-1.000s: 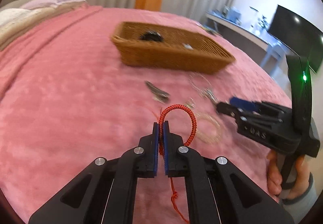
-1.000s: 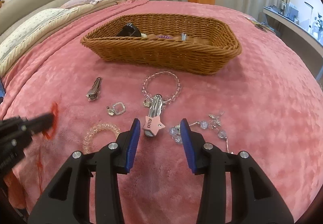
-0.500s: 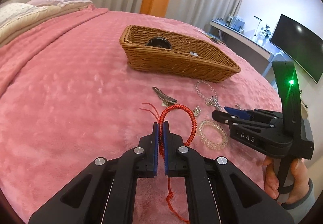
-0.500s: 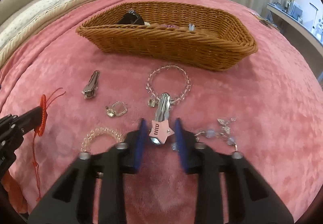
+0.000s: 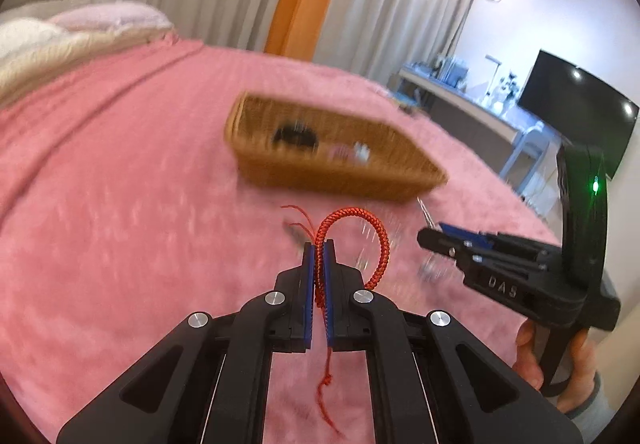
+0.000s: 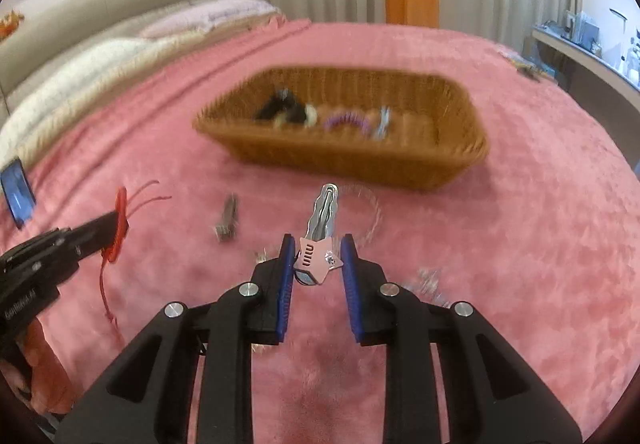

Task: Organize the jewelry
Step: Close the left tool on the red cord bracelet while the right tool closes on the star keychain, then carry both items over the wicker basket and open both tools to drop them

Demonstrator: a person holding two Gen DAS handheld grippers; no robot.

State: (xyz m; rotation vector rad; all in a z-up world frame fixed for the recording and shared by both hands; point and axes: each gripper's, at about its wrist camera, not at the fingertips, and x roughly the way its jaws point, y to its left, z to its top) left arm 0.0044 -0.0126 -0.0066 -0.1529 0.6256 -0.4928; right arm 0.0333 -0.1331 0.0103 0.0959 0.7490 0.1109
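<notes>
Straight ahead of you, the brown woven basket (image 6: 400, 159) is open on top. The pink bed blanket (image 6: 540, 228) around it is bare, but small blurry bits lie just in front.

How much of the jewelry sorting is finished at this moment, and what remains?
Done: several pieces, among them a purple coil, lie in the wicker basket. In hand: the left gripper is shut on the red braided bracelet, and the right gripper is shut on the pink star hair clip; both pieces look clear of the pink blanket. Left: a silver clip and a few blurred pieces on the blanket.
</notes>
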